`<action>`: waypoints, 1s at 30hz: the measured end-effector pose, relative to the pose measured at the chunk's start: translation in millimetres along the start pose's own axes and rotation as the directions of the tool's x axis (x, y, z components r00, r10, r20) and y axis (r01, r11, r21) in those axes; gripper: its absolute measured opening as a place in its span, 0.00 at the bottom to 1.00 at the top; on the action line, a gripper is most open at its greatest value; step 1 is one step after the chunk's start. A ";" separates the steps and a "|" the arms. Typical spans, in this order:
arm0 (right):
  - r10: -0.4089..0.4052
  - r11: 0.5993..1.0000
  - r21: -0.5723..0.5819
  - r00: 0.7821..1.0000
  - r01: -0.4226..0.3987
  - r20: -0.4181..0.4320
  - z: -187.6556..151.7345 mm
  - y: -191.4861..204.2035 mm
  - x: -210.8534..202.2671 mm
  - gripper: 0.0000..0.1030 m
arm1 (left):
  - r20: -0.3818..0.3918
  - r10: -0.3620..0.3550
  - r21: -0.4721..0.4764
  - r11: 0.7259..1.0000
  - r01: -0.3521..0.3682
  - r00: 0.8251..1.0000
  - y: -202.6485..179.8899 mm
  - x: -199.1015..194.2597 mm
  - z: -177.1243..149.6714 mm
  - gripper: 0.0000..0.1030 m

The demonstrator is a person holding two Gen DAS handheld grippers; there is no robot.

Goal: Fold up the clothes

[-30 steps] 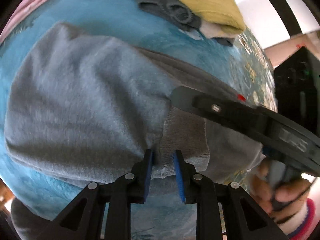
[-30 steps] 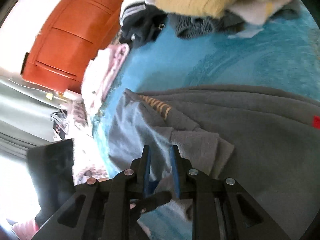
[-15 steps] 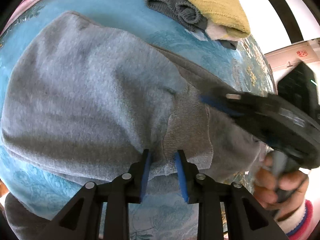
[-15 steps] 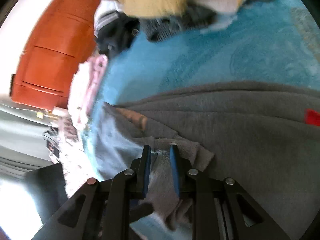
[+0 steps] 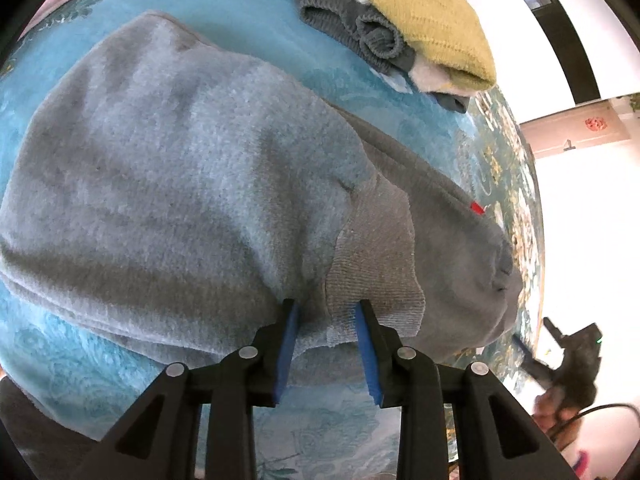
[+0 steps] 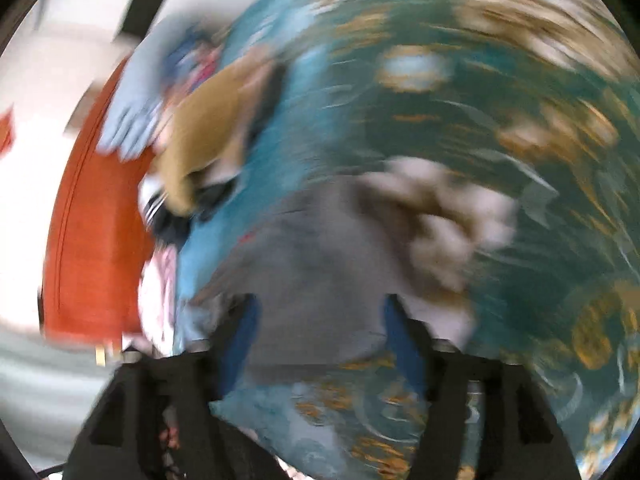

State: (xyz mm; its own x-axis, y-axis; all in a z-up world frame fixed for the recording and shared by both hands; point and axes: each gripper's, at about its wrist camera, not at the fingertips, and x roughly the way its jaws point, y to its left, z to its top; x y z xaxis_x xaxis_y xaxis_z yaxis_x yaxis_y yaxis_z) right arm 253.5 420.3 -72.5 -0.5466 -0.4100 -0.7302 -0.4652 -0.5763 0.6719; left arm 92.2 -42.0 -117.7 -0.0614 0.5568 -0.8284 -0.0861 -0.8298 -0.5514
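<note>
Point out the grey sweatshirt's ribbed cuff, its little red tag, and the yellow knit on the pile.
ribbed cuff (image 5: pixel 376 264), left wrist view, middle of the ribbing.
red tag (image 5: pixel 476 208), left wrist view, on the tag itself.
yellow knit (image 5: pixel 424 20), left wrist view, its top face.

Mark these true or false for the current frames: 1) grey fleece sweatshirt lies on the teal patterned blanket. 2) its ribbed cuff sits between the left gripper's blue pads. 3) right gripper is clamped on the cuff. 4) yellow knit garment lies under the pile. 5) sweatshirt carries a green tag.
1. True: the grey fleece sweatshirt lies spread on the teal patterned blanket.
2. True: the ribbed cuff lies between the pads of the left gripper, whose jaws are opening.
3. False: the right gripper is off to the side, jaws opening wide, nothing pinched.
4. False: the yellow knit garment lies on top of the pile.
5. False: the small tag is red.
</note>
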 end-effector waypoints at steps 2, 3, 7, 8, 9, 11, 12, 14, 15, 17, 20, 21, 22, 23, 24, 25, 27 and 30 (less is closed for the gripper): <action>0.019 0.998 0.057 1.000 -0.019 0.002 -5.6 -17.9 6.3 0.73 | 0.006 0.007 0.006 1.000 -0.007 1.000 -1.4 -3.2 -1.7 0.32; 0.040 0.996 0.078 0.999 -0.040 0.003 -6.7 -22.9 12.8 0.73 | 0.009 0.011 0.010 1.000 -0.011 1.000 -2.3 -5.3 -2.7 0.32; 0.065 0.992 0.108 0.998 -0.067 0.026 -1.3 -33.9 31.7 0.73 | 0.036 0.025 0.023 0.999 -0.026 0.999 -4.0 -16.0 -8.1 0.32; 0.071 0.991 0.114 0.997 -0.075 0.037 1.2 -36.7 35.4 0.73 | 0.041 0.028 0.023 0.999 -0.029 0.999 -3.7 -17.9 -8.9 0.32; 0.086 0.988 0.124 0.995 -0.092 0.053 3.4 -39.3 38.4 0.73 | 0.046 0.031 0.022 0.999 -0.032 0.998 -3.1 -19.9 -10.3 0.32; 0.123 0.980 0.145 0.989 -0.135 0.086 6.6 -43.3 42.8 0.73 | 0.049 0.039 0.012 0.999 -0.039 0.998 -1.2 -21.6 -12.6 0.33; 0.143 0.976 0.153 0.985 -0.157 0.099 7.9 -45.3 44.2 0.73 | 0.048 0.043 0.006 0.999 -0.043 0.998 -0.7 -21.5 -13.7 0.33; 0.182 0.965 0.168 0.975 -0.202 0.126 10.7 -49.4 47.0 0.73 | 0.051 0.048 0.007 0.999 -0.048 0.998 -1.8 -21.6 -15.1 0.33; 0.194 0.963 0.164 0.973 -0.213 0.127 12.0 -49.0 48.5 0.73 | 0.055 0.047 0.008 0.999 -0.048 0.997 -2.9 -22.7 -15.4 0.33; 0.211 0.963 0.147 0.972 -0.225 0.107 14.2 -44.6 51.1 0.64 | 0.069 0.041 0.007 0.999 -0.042 0.997 -3.4 -25.6 -15.6 0.33; 0.212 0.967 0.128 0.975 -0.219 0.070 15.9 -35.5 55.7 0.49 | 0.088 0.029 -0.008 1.000 -0.029 0.996 -0.3 -30.8 -15.9 0.33; 0.204 0.970 0.123 0.977 -0.210 0.064 16.6 -32.4 56.3 0.47 | 0.092 0.028 -0.014 1.000 -0.026 0.995 1.2 -32.2 -16.0 0.33; 0.196 0.971 0.124 0.978 -0.203 0.065 17.5 -30.6 56.0 0.44 | 0.096 0.026 -0.021 1.000 -0.024 0.995 3.4 -33.7 -16.0 0.33; 0.193 0.971 0.130 0.979 -0.201 0.068 17.9 -30.3 54.0 0.40 | 0.100 0.023 -0.028 0.999 -0.021 0.995 5.8 -35.3 -16.0 0.33; 0.186 0.972 0.131 0.980 -0.194 0.070 17.9 -28.4 51.3 0.32 | 0.104 0.020 -0.035 0.999 -0.016 0.994 8.0 -36.5 -16.0 0.33; 0.177 0.974 0.129 0.982 -0.185 0.071 18.0 -25.4 48.9 0.27 | 0.108 0.016 -0.042 0.999 -0.012 0.994 10.2 -37.6 -16.0 0.33; 0.171 0.978 0.107 0.983 -0.178 0.071 17.6 -16.6 44.4 0.23 | 0.113 0.011 -0.052 0.999 -0.005 0.993 13.7 -39.5 -15.9 0.33; 0.176 0.982 0.053 0.982 -0.180 0.068 17.7 7.0 33.6 0.19 | 0.119 0.008 -0.058 0.998 -0.001 0.993 17.5 -42.1 -15.4 0.33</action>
State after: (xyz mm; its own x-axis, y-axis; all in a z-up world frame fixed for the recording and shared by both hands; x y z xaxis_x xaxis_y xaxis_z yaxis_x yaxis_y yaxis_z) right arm 219.6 414.9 -90.1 -0.6660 -0.4558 -0.5905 -0.3960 -0.4548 0.7977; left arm 108.5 -80.5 -94.0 -0.1797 0.5510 -0.8149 -0.0282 -0.8310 -0.5556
